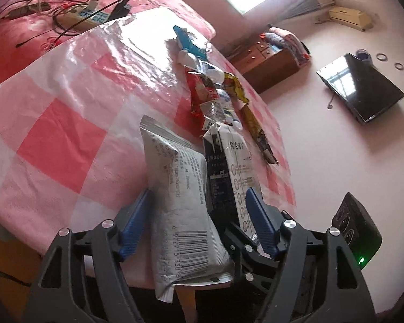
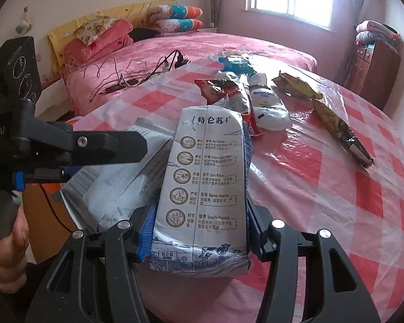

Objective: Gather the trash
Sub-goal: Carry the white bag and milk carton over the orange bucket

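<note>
left gripper [image 1: 199,215]: jaws set wide around a grey pouch [image 1: 180,204]; blue pads look clear of its sides, so I read it as open, not clamping. Pouch may be resting in the gap, can't tell what carries it.
right gripper [image 2: 199,231]: closed on a milk carton [image 2: 207,188], pads pressed on both sides, carton upright and squashed, lifted off the table [image 2: 323,188].
relation: pouch and carton sit side by side, touching or nearly so; left gripper comes in from the left in the right wrist view.
rest of trash: still on the checked tablecloth. Red wrapper [image 2: 229,94], white pack [image 2: 266,107], blue wrapper [image 2: 234,63], two yellow wrappers [image 2: 336,132] farther right.
bin/bag: none in view in either camera.
step (judgement): mid-collection, two items in hand or being gathered, most of the pile untouched.
next move (judgement): settle the pouch grip first, left jaws need to close or it drops. Then carry both to wherever trash goes, come back for the wrappers.
risk: pouch is limp and glossy, likely to slip out; flat wrappers need an edge pinch.
</note>
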`<control>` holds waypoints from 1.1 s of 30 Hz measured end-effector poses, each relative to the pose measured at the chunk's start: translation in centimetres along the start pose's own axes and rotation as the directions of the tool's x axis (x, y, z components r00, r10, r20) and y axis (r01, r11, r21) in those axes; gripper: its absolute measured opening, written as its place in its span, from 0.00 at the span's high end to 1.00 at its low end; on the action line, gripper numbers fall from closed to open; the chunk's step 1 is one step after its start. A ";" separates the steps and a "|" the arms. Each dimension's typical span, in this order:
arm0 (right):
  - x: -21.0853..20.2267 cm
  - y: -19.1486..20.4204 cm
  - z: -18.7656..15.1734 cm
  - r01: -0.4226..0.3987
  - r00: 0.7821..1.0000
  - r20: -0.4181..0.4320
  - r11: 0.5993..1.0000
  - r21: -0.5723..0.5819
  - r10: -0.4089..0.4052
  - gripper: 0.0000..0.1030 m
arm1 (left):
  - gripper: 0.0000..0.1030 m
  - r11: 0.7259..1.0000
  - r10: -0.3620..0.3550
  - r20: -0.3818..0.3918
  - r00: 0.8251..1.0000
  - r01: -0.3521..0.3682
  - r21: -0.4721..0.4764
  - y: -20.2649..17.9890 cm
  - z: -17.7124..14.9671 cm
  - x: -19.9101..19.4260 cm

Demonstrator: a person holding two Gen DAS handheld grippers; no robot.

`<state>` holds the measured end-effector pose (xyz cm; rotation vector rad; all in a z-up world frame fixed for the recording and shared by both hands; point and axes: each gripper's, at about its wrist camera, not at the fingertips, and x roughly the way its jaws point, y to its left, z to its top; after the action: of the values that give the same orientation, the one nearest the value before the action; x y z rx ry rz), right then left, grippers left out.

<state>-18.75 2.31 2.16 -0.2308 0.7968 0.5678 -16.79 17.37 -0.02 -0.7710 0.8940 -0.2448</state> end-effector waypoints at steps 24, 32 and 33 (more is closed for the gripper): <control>-1.9 -1.8 0.0 0.043 0.997 0.063 0.998 0.051 -0.046 0.45 | 0.77 1.000 0.019 0.002 1.000 -0.019 -0.002 0.3 0.0 -0.8; -2.8 -1.1 2.1 0.009 0.996 0.085 0.999 0.035 -0.012 0.45 | 0.77 1.000 0.000 0.112 0.994 0.003 -0.021 1.3 1.6 -5.0; -2.8 -0.9 2.5 0.003 0.996 0.086 1.000 0.030 -0.005 0.45 | 0.77 1.000 -0.001 0.125 0.992 0.004 -0.023 1.4 1.7 -5.5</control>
<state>-18.34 1.49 5.87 -0.1792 0.7204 0.5583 -19.05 21.92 2.94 -0.8007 0.7784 -0.1863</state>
